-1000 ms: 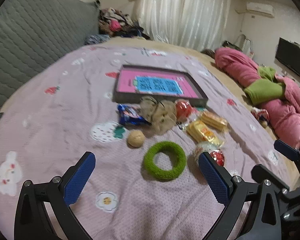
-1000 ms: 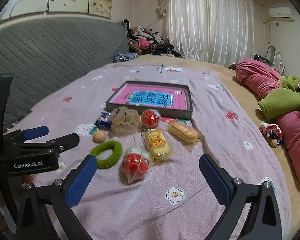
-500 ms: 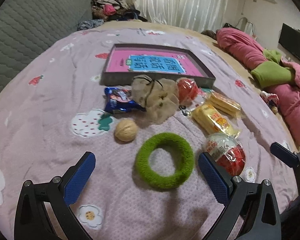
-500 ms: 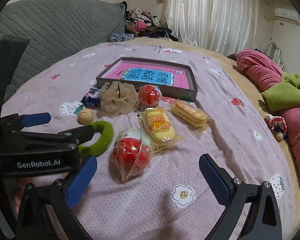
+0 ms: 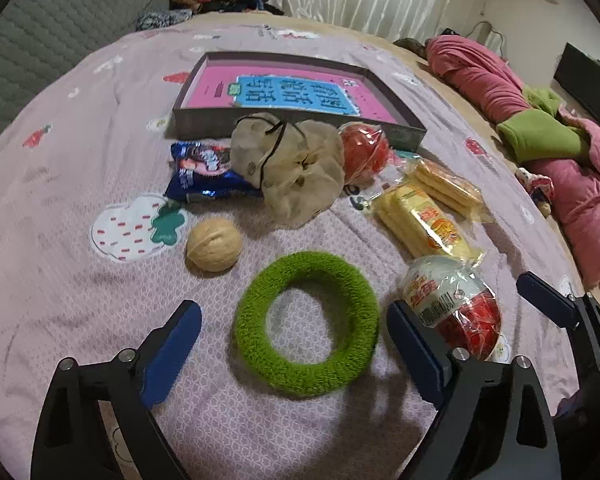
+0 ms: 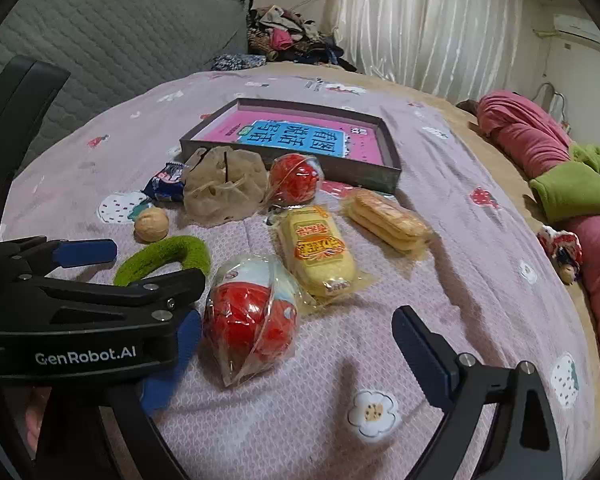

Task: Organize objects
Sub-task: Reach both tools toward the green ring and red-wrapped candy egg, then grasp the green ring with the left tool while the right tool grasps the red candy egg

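A green fuzzy ring (image 5: 306, 322) lies on the purple bedspread, between the open fingers of my left gripper (image 5: 294, 344), which is low over it and empty. A walnut (image 5: 214, 244) sits left of the ring. A red-and-white wrapped egg toy (image 5: 454, 306) lies by the left gripper's right finger. My right gripper (image 6: 296, 354) is open and empty, with that egg toy (image 6: 252, 310) between its fingers. The left gripper's body (image 6: 84, 312) covers part of the ring (image 6: 164, 256) in the right wrist view. A shallow dark box with a pink liner (image 5: 296, 92) stands behind.
Near the box lie a beige mesh pouch (image 5: 292, 166), a blue snack packet (image 5: 202, 172), a second red wrapped ball (image 5: 364, 152), a yellow cake packet (image 5: 424, 226) and a biscuit packet (image 5: 446, 186). Pink and green bedding (image 5: 540, 120) is piled at the right; a grey headboard (image 6: 100, 56) at the left.
Both grippers have moved forward and down toward the objects. The green ring now lies between the left fingers, and the egg toy between the right fingers. Nothing was grasped.
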Action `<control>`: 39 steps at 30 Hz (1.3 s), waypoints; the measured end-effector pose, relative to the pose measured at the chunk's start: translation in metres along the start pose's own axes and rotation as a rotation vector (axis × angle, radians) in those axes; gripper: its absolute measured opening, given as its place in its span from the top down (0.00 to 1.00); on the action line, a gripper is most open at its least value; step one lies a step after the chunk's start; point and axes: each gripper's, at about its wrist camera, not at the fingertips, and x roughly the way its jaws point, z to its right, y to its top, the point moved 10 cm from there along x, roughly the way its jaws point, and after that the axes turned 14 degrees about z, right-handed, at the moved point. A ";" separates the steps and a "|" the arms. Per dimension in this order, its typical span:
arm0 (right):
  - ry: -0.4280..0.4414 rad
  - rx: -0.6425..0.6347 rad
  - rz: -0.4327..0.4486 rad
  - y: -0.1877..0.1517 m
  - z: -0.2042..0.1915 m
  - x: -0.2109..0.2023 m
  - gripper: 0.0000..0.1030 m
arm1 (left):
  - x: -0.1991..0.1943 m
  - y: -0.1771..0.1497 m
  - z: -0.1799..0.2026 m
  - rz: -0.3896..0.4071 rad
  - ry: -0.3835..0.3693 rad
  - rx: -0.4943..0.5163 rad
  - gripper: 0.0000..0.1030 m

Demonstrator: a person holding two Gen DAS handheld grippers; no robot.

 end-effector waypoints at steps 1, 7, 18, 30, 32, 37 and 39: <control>-0.003 -0.008 -0.003 0.000 -0.001 0.002 0.06 | 0.002 -0.002 0.000 -0.011 -0.014 -0.013 0.17; -0.027 -0.046 -0.017 -0.004 -0.009 0.012 0.17 | 0.005 -0.008 0.003 -0.038 -0.049 -0.026 0.34; 0.028 0.034 -0.018 -0.005 -0.002 0.015 0.51 | 0.013 -0.010 0.004 -0.073 -0.090 -0.045 0.48; 0.082 0.088 -0.006 -0.003 -0.003 0.004 0.51 | 0.003 -0.010 0.017 -0.043 -0.110 -0.013 0.82; 0.077 0.080 -0.001 -0.002 -0.002 0.002 0.51 | 0.001 -0.011 0.018 -0.038 -0.113 -0.007 0.83; 0.086 0.083 0.012 0.000 -0.004 -0.005 0.51 | -0.004 -0.008 0.014 -0.021 -0.128 -0.025 0.85; 0.092 0.089 0.012 0.000 -0.004 -0.006 0.51 | -0.006 -0.009 0.013 -0.018 -0.125 -0.022 0.85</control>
